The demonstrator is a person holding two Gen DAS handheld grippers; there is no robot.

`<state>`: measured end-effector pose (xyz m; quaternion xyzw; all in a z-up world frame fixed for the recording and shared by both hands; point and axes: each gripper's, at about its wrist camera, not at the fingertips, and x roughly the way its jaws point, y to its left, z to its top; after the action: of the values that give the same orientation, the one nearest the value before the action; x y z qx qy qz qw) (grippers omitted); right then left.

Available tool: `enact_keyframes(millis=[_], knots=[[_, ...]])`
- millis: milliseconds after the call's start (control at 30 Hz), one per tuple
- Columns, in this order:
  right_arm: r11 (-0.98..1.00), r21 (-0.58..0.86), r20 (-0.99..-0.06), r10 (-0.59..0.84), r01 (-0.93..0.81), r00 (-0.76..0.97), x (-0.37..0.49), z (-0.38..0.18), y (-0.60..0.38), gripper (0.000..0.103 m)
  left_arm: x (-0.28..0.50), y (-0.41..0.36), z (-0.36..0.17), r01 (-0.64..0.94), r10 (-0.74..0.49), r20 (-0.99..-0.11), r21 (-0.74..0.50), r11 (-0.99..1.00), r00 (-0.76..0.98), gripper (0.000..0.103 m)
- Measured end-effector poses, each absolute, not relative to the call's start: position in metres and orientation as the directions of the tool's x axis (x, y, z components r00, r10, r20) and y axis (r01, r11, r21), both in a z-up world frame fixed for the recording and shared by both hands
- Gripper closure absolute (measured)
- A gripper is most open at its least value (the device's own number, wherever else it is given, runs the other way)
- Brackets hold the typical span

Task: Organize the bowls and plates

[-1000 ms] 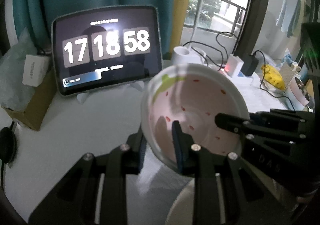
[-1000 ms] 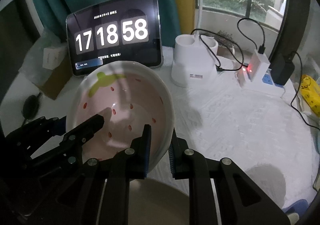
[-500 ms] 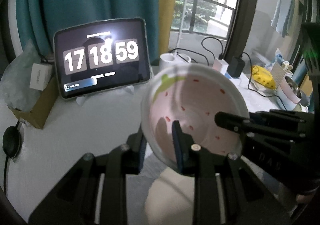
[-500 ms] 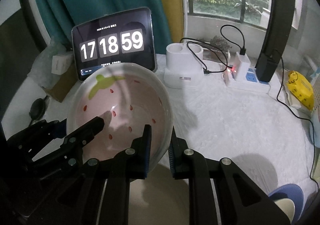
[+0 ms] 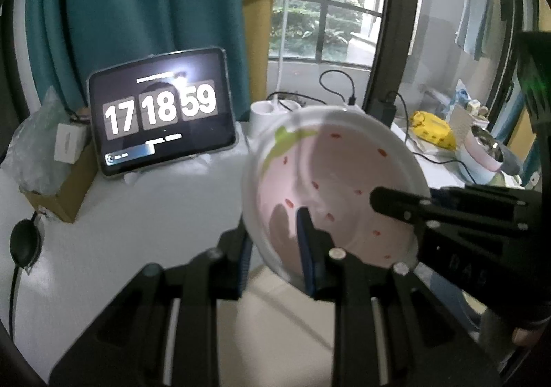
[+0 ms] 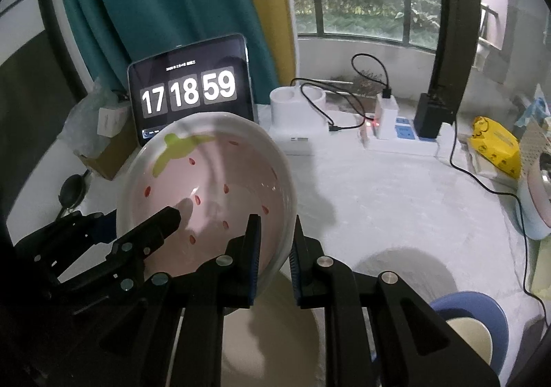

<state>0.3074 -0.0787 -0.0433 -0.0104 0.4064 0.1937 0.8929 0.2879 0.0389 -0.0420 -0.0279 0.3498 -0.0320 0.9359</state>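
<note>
A pink strawberry-pattern bowl [image 5: 337, 187] with a white rim is held in the air by both grippers. My left gripper [image 5: 275, 242] is shut on its left rim. My right gripper [image 6: 273, 242] is shut on its right rim; the bowl also shows in the right wrist view [image 6: 206, 194]. A cream plate [image 6: 272, 328] lies on the table below the bowl, and shows in the left wrist view [image 5: 275, 325]. A blue bowl with a cream inside [image 6: 471, 325] sits at the lower right.
A tablet clock [image 6: 189, 94] stands at the back. A white holder [image 6: 296, 118], a power strip [image 6: 403, 135] with cables and a yellow packet [image 6: 496, 145] lie behind. A cardboard box [image 5: 65, 180] is at the left. A pink-and-white container [image 6: 537, 194] stands at the right edge.
Both grippers have risen together with the bowl, so the table and tablet look farther away and lower. The cream plate below has come into fuller view.
</note>
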Motion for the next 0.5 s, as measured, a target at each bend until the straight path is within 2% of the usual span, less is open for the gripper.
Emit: enact_keyframes(millis=[500], knots=[[0.937, 0.152, -0.703, 0.326, -0.314, 0.633, 0.280, -0.030, -0.119, 0.087, 0.269, 0.003, -0.031, 0.085, -0.110, -0.639, -0.071, 0.994, 0.761, 0.078]])
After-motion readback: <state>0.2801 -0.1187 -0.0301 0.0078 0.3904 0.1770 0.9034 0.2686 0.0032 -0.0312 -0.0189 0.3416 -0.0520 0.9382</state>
